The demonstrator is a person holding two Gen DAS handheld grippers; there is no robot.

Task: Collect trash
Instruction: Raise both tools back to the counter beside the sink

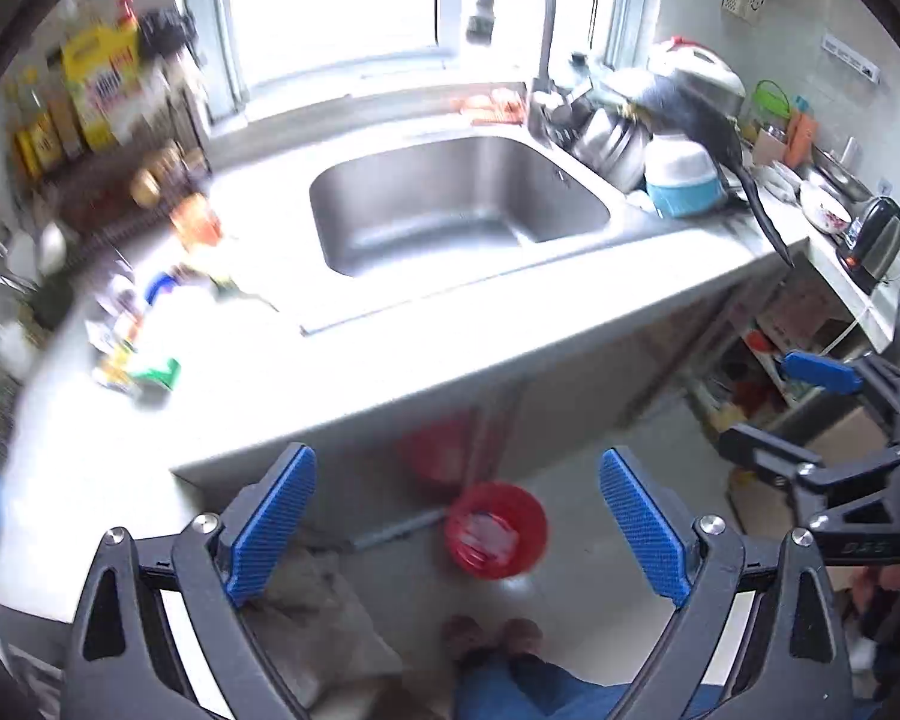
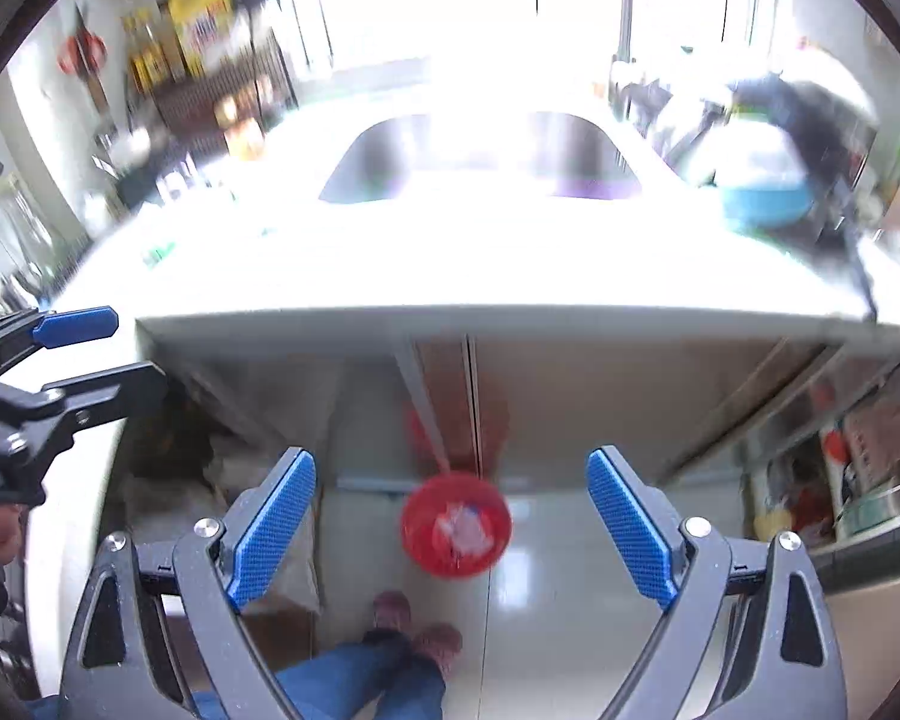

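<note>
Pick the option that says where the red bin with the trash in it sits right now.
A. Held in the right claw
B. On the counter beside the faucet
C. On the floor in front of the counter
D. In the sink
C: the red bin stands on the tiled floor below the counter edge, with pale scraps inside and both claws open and empty.

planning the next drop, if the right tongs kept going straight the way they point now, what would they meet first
Most likely the red bin on the floor: it sits between the open right tongs, with nothing visible in between. Depth is unclear, so they might pass it and reach the floor tiles instead.
</note>
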